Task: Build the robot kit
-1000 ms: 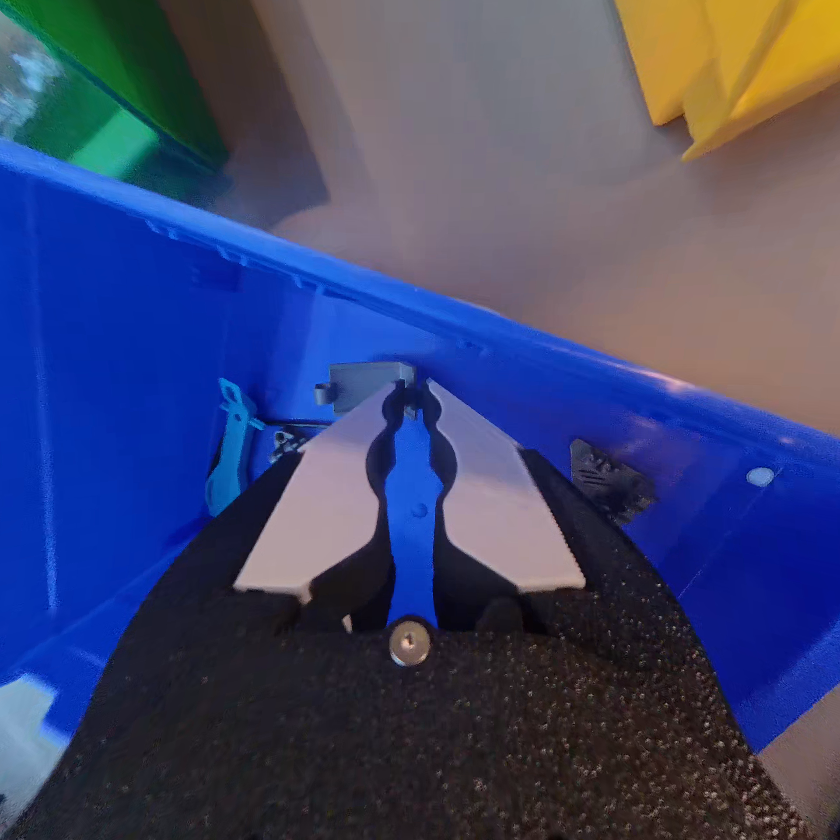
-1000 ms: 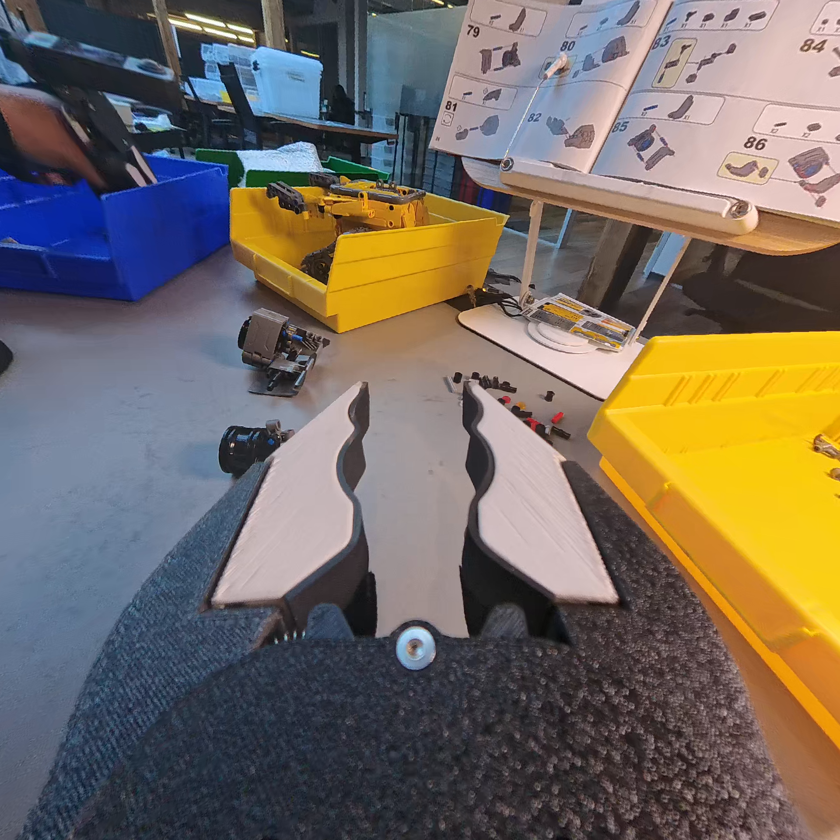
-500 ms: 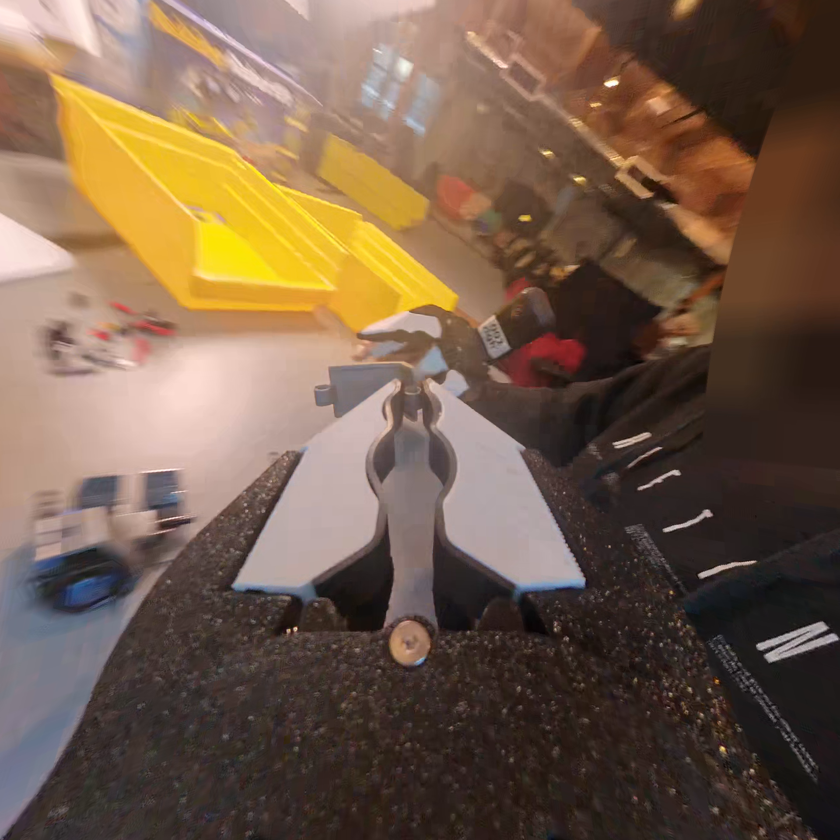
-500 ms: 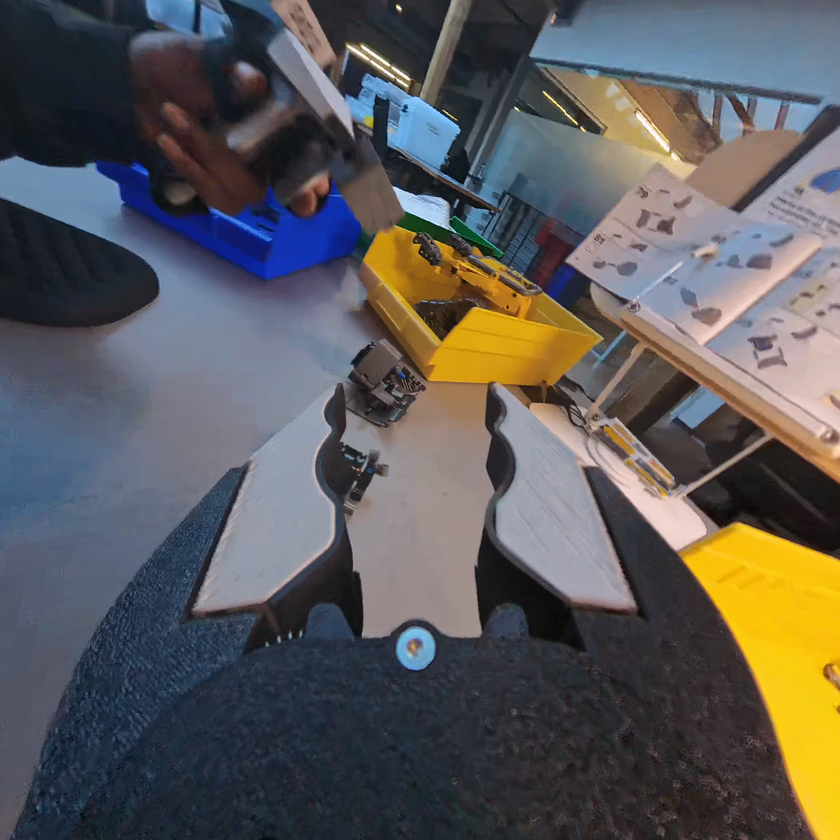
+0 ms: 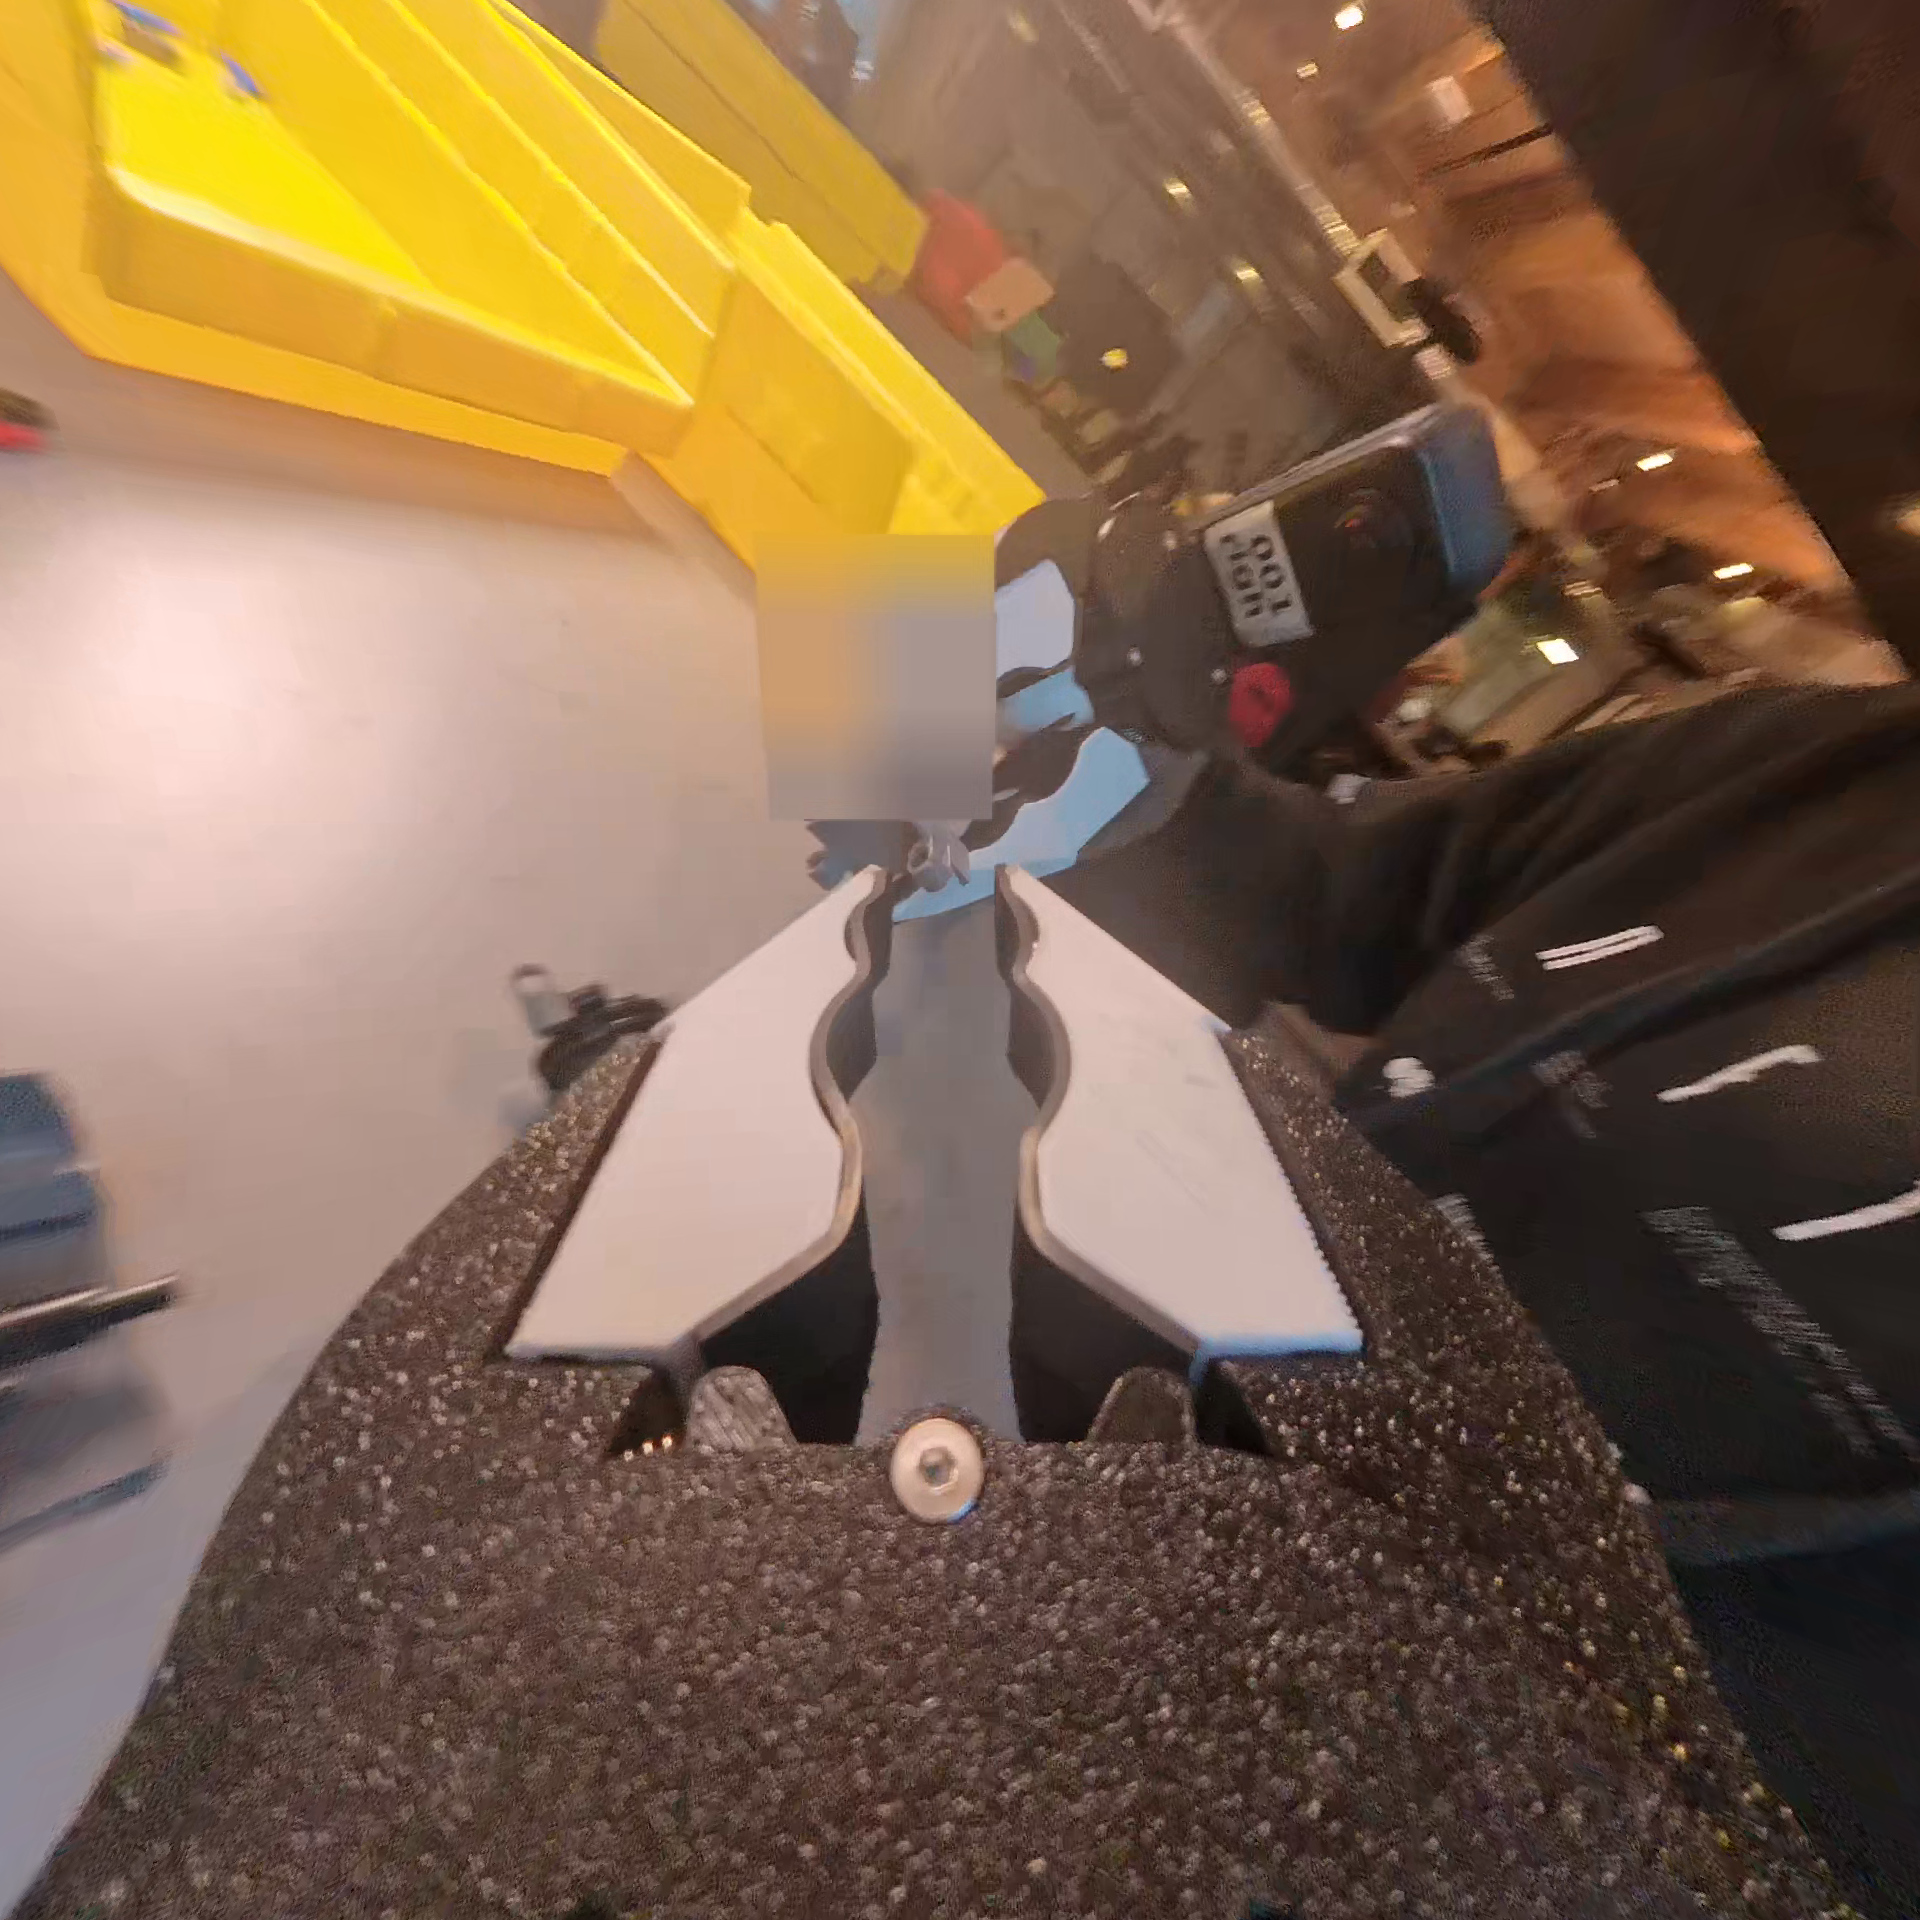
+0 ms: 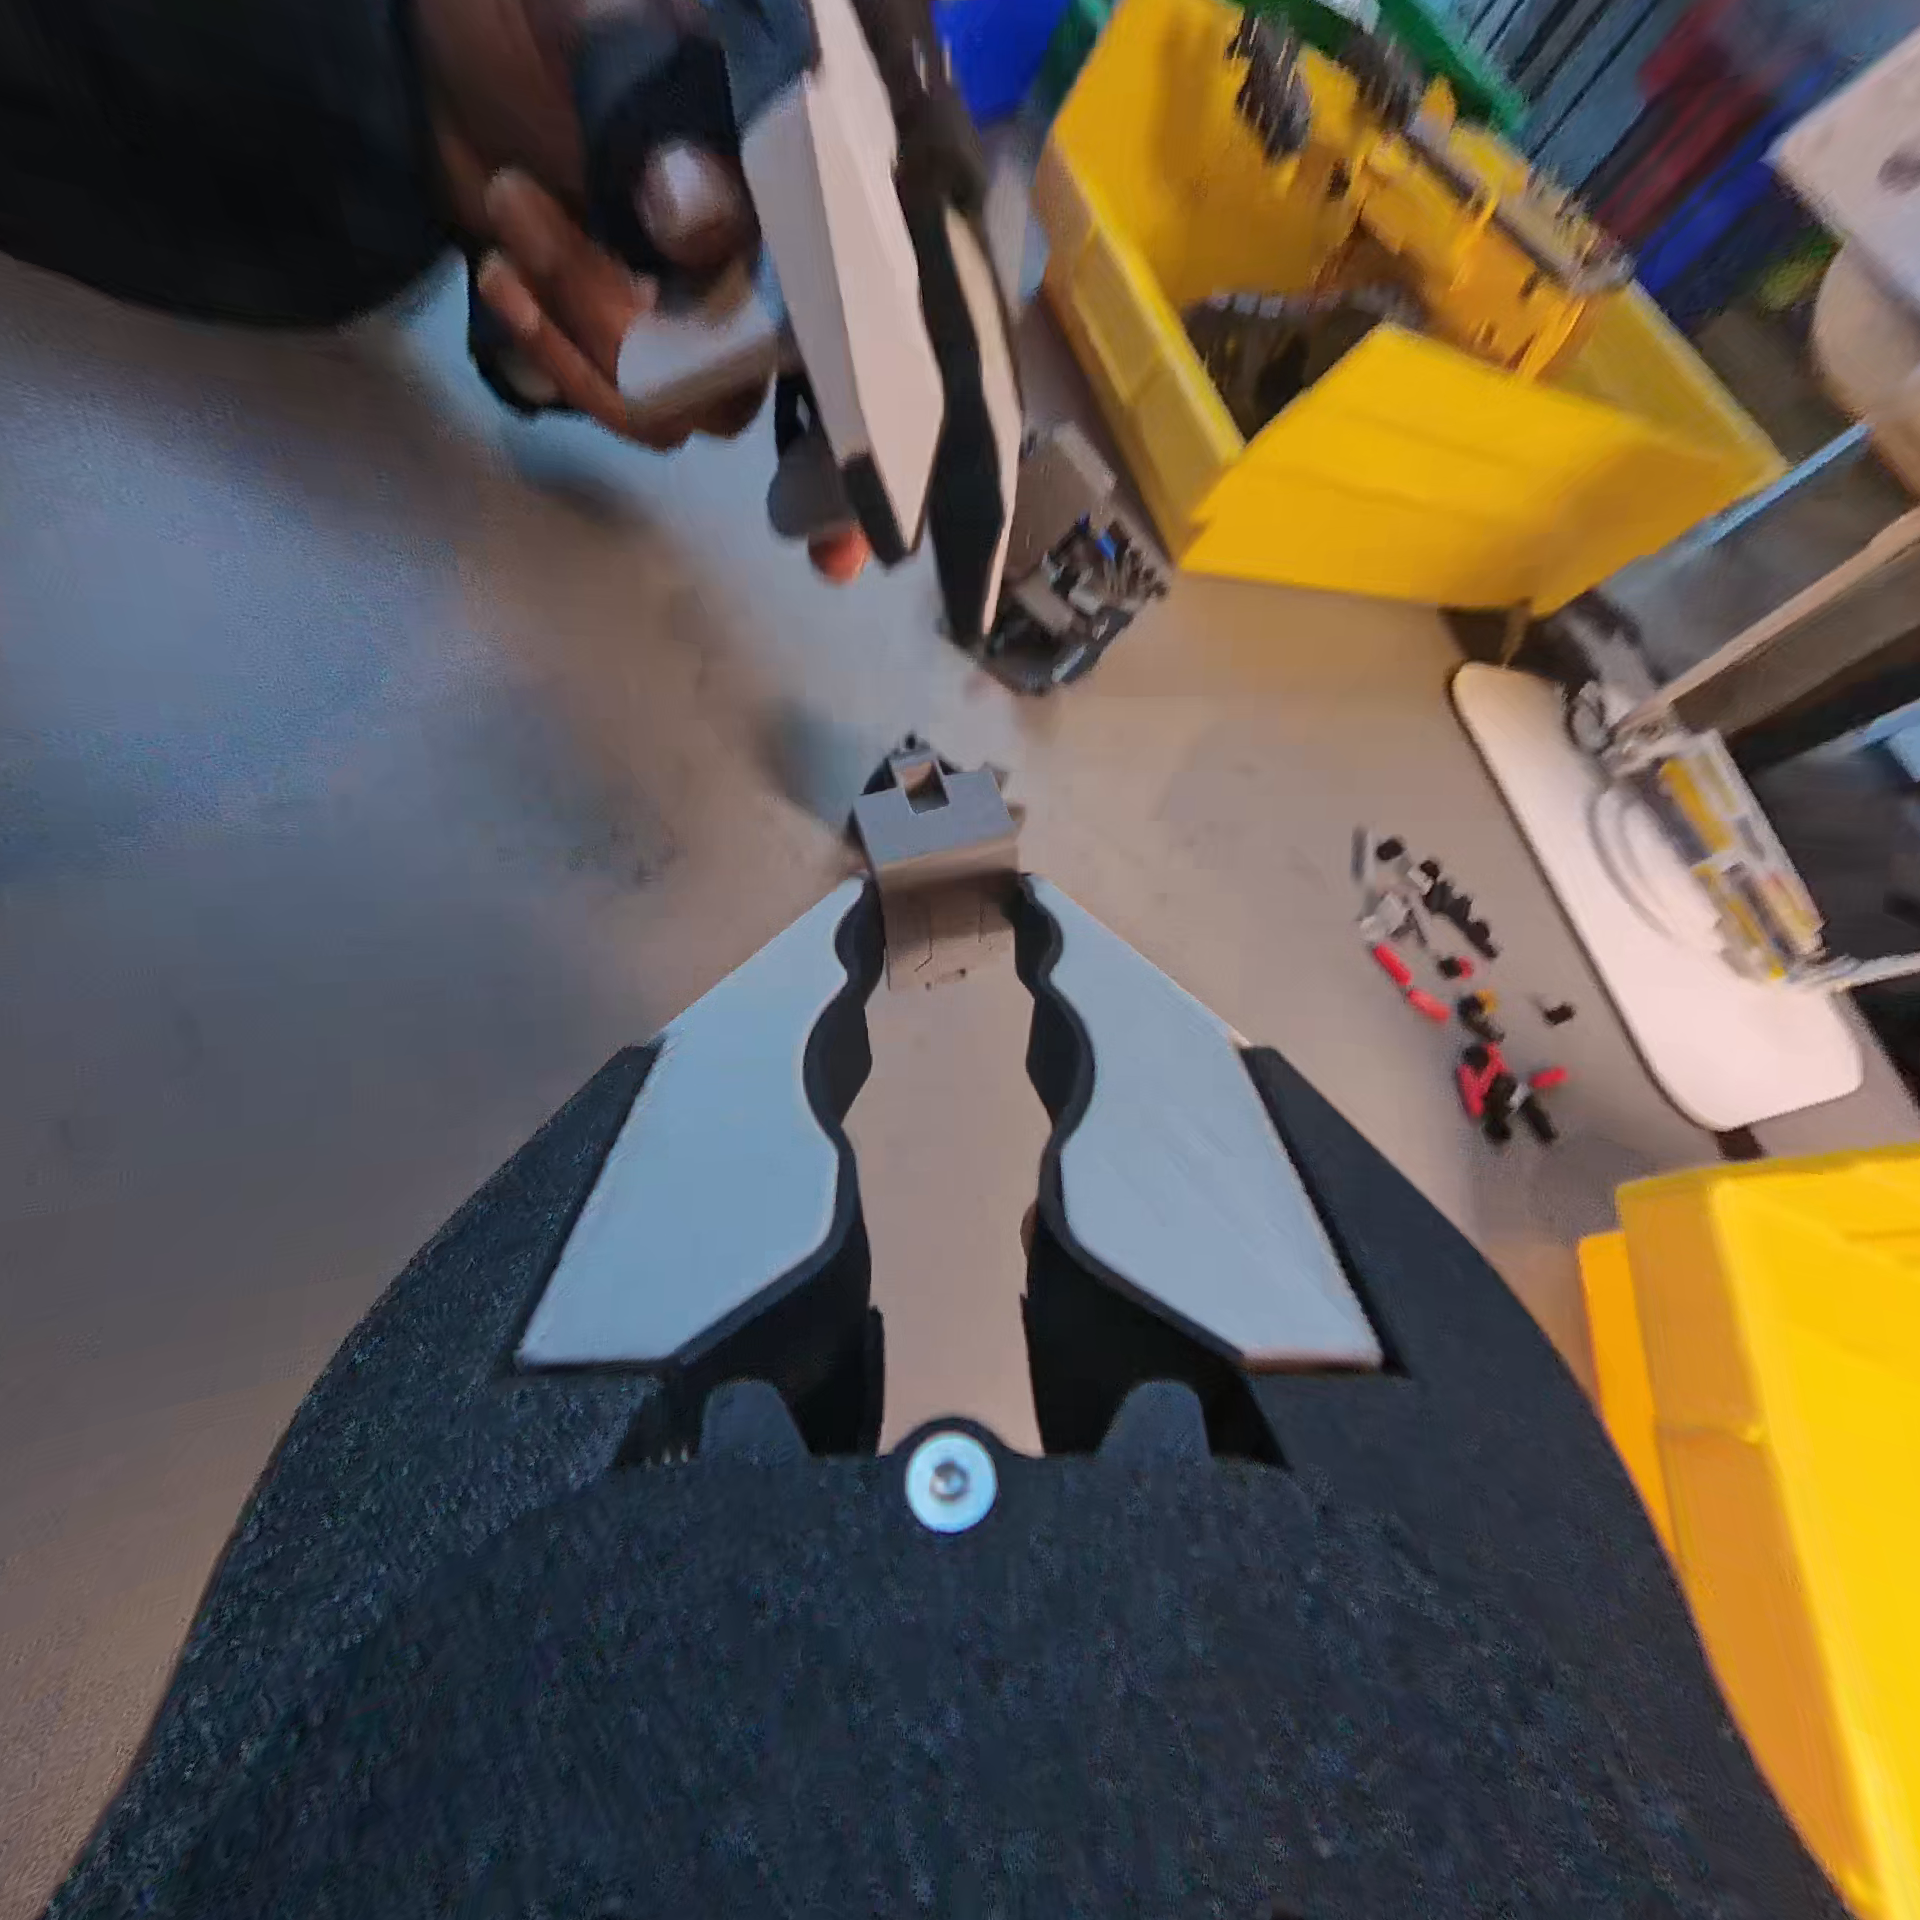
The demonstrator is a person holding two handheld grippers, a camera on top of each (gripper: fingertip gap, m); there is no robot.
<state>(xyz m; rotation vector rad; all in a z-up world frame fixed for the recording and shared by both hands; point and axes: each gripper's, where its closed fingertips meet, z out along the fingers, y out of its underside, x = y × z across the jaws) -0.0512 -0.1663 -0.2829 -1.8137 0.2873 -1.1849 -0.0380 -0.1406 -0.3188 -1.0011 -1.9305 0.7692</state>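
My right gripper (image 6: 943,883) is shut on a small grey brick piece (image 6: 935,831) and holds it by its near end above the grey tabletop (image 6: 312,831). My left gripper (image 5: 940,883) is open, its tips just short of that same grey piece (image 5: 930,862), which a mosaic patch partly hides. The right gripper's pale fingers (image 5: 1081,790) reach in from the right, just beyond my left fingertips. In the right wrist view the left gripper (image 6: 925,561) hangs above and behind the piece, held by a hand (image 6: 582,260).
A yellow bin (image 6: 1403,447) with a yellow model in it stands at the back. Another yellow bin (image 6: 1787,1455) is near right. A grey-black assembly (image 6: 1070,582), loose small parts (image 6: 1455,997) and a white stand base (image 6: 1662,935) lie on the table. A dark sleeve (image 5: 1558,935) fills the right. The grippers' ends are close to 5 cm from one another.
The left gripper carried the grey piece out of the blue bin over to the right gripper and opened. The right gripper tilted down and shut on the piece.
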